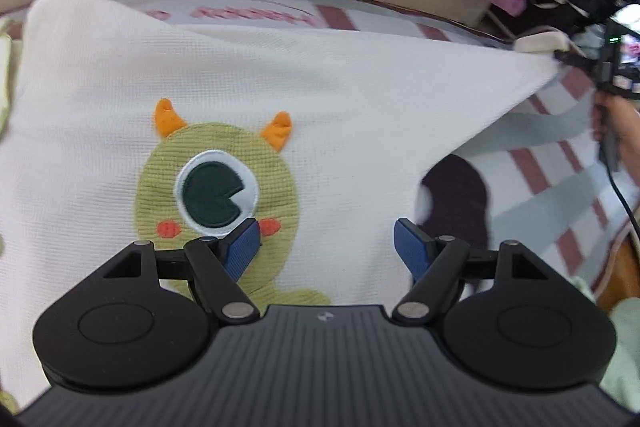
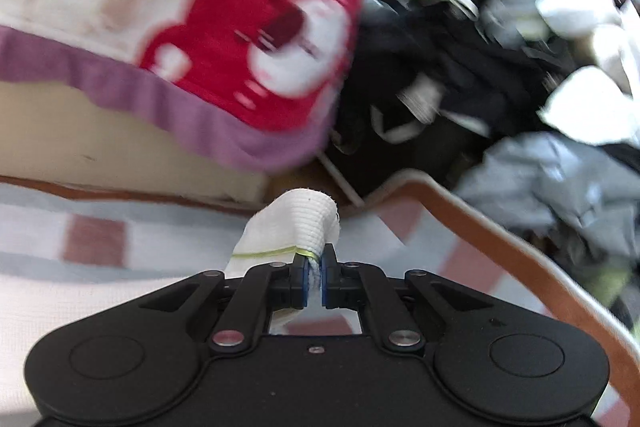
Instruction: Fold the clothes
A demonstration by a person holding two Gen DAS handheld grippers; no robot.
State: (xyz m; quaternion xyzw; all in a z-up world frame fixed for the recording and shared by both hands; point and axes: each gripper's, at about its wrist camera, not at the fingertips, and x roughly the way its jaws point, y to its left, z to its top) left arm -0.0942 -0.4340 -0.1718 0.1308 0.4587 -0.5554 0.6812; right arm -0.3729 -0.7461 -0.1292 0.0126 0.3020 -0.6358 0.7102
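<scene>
A striped blanket (image 1: 560, 163) covers the bed. On it the white shirt (image 1: 320, 107) lies spread beneath the left gripper (image 1: 326, 245), whose jaws stand wide apart, holding nothing. The right gripper (image 2: 314, 275) is clamped on the shirt's corner.

White waffle-knit garment (image 1: 328, 75) with green one-eyed monster appliqué (image 1: 216, 203), orange horns toward 12 o'clock, spread across striped bedding, corner toward 3 o'clock lifted taut, yellow-stitched edge (image 2: 296, 227) pinched upward.
</scene>
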